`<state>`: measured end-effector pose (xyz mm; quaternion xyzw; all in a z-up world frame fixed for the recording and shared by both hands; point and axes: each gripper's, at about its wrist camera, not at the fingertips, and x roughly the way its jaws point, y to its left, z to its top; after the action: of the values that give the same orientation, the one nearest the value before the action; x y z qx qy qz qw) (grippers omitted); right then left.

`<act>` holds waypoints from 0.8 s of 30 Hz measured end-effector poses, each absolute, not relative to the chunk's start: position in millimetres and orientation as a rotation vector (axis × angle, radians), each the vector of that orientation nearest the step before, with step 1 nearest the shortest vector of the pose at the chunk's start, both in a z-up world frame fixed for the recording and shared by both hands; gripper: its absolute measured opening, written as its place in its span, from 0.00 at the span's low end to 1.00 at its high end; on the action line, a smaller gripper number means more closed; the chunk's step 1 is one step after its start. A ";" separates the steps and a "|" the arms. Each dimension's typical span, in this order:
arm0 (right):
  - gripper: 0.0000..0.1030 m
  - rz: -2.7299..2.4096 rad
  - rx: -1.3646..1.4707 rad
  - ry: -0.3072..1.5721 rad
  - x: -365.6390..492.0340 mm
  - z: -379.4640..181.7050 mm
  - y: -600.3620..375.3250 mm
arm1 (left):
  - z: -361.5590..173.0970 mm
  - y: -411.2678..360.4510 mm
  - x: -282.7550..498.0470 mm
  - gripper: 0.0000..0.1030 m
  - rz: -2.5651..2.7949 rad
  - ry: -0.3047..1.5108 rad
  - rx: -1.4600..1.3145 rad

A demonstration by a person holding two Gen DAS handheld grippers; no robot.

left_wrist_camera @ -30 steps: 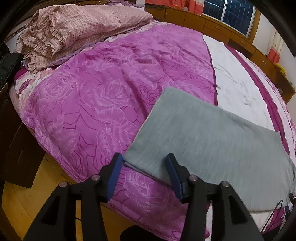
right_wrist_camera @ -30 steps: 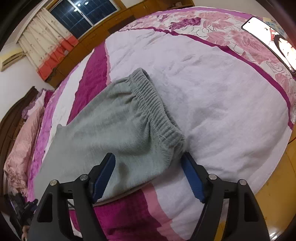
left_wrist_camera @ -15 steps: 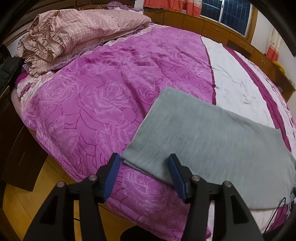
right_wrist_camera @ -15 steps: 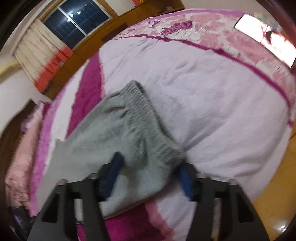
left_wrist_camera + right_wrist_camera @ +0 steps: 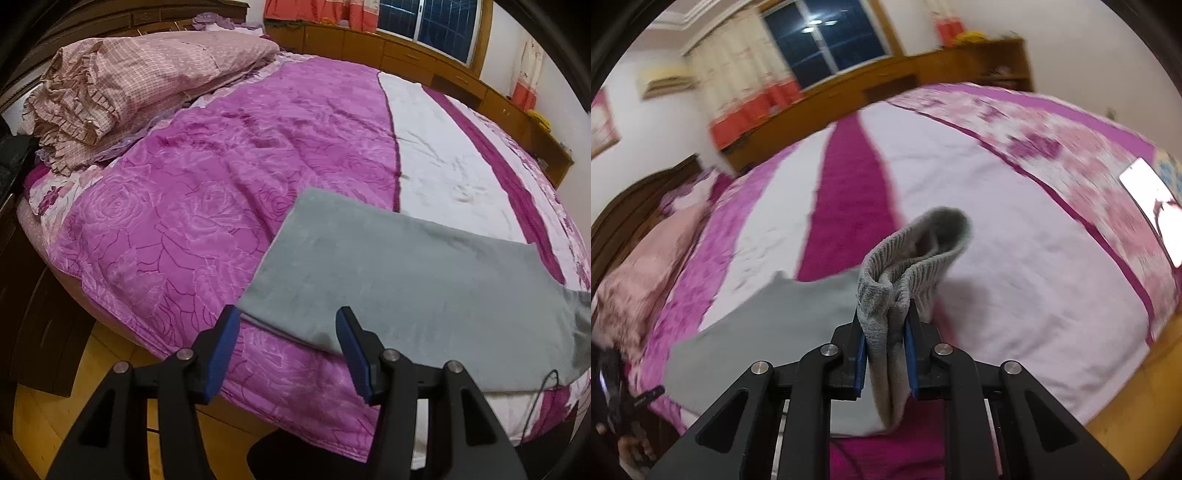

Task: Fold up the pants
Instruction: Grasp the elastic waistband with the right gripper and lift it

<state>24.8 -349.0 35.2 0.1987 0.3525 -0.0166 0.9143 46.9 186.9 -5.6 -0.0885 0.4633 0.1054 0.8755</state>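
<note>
Right gripper [image 5: 885, 354]: blue pads pressed together on the ribbed waistband [image 5: 908, 266] of the grey pants [image 5: 768, 332]. Waistband bunched into a fold between the pads and lifted off the bed; its open end curls up above the fingertips. A strip of grey cloth hangs down below the pads. Rest of the garment trails off to the left, flat on the bedspread [image 5: 1015, 258], across the white and magenta stripes near the bed's near edge. Right wrist view is motion-blurred toward the edges.

Left gripper [image 5: 286, 350]: blue pads spread wide, pinching nothing. The hem corner of the pants [image 5: 406, 280] lies between and just beyond the two fingertips, at the near edge of the bed. Whether the pads touch the cloth, cannot tell. Leg end lies flat and smooth on the purple rose-print part of the bedspread [image 5: 177, 221], running right onto the white stripe. At the far right the cloth rises off the surface.

Further out: a pink checked ruffled quilt [image 5: 122, 81] heaped at the far left corner of the bed. A lit phone [image 5: 1152, 206] lies on the floral border at the right edge. Wooden cabinets [image 5: 424, 55] and a dark window [image 5: 827, 40] behind the bed.
</note>
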 end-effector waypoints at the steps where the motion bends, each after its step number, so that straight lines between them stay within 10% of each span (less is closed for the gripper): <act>1: 0.10 -0.018 0.397 0.723 26.0 38.8 -341.6 | -3.0 186.9 46.2 0.55 0.210 0.967 -0.192; 24: 0.09 0.425 0.239 0.761 70.2 89.8 -101.9 | 32.7 239.0 43.0 0.55 0.184 0.905 -0.195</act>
<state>70.2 -101.9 89.8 0.1156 0.3677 0.2054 0.8996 43.0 239.0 32.7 -0.0937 0.4360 0.0884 0.8907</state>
